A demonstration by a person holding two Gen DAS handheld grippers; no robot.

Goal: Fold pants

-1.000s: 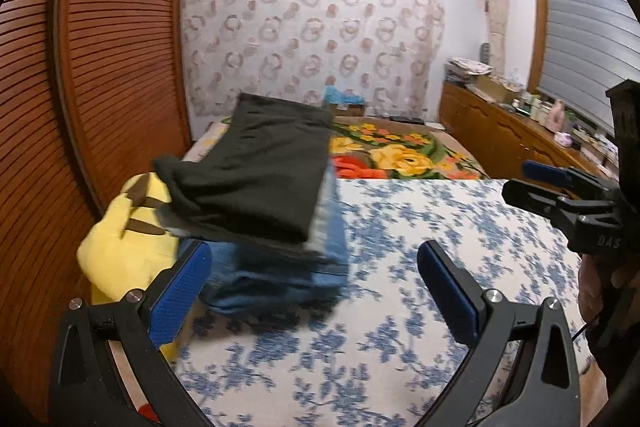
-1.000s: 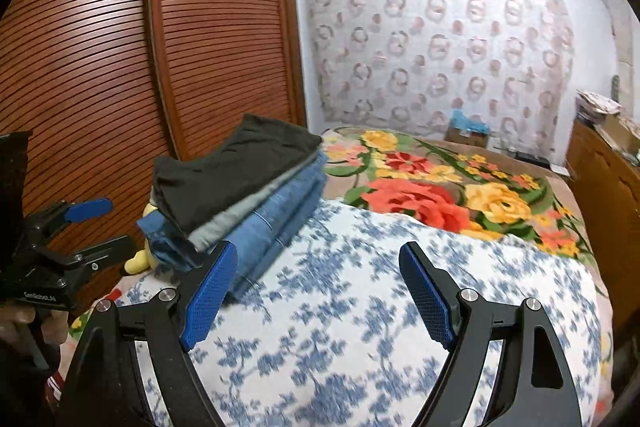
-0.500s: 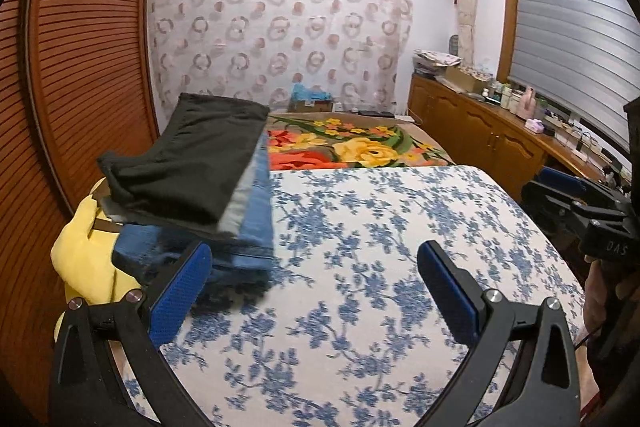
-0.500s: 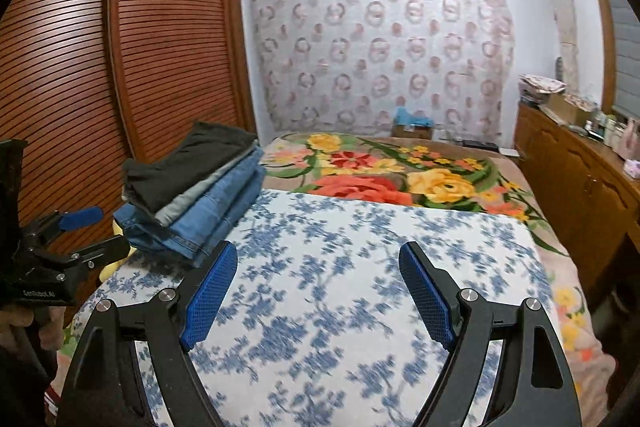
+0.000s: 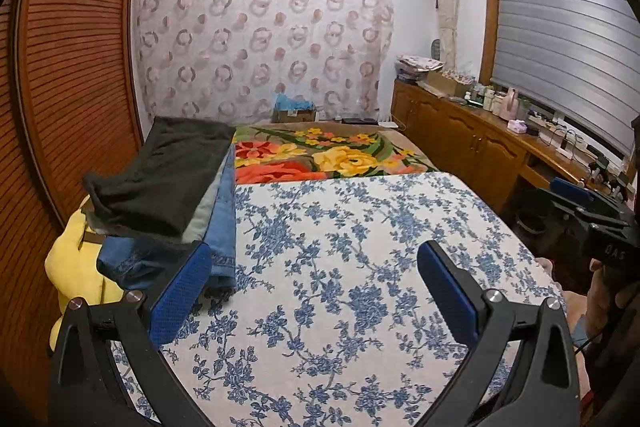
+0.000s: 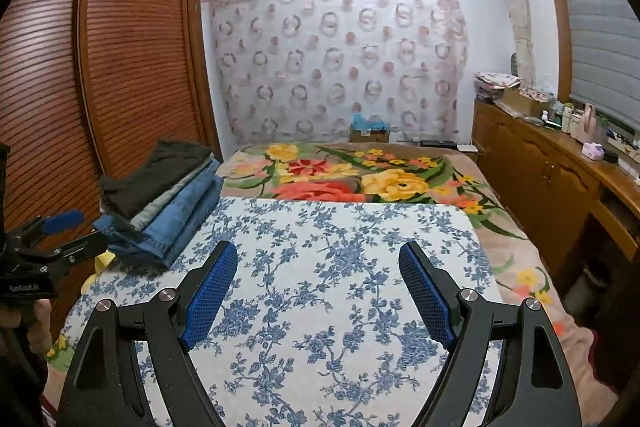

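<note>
A stack of folded pants (image 5: 172, 195), dark pair on top, grey and blue jeans below, lies at the left edge of the blue-flowered sheet (image 5: 360, 267). It also shows in the right wrist view (image 6: 164, 199). My left gripper (image 5: 316, 263) is open and empty, held over the sheet to the right of the stack. My right gripper (image 6: 318, 259) is open and empty over the middle of the sheet (image 6: 340, 267). Each gripper shows at the edge of the other's view, the right one (image 5: 580, 199) and the left one (image 6: 60, 227).
A yellow plush (image 5: 76, 267) lies under the stack at the bed's left edge. A slatted wooden wardrobe (image 6: 120, 67) stands on the left. A flowered blanket (image 5: 328, 155) covers the far bed. A wooden cabinet (image 6: 540, 167) with bottles runs along the right wall.
Both grippers have drawn back and turned right, away from the stack. The stack now sits farther left and smaller in both views. Both stay open.
</note>
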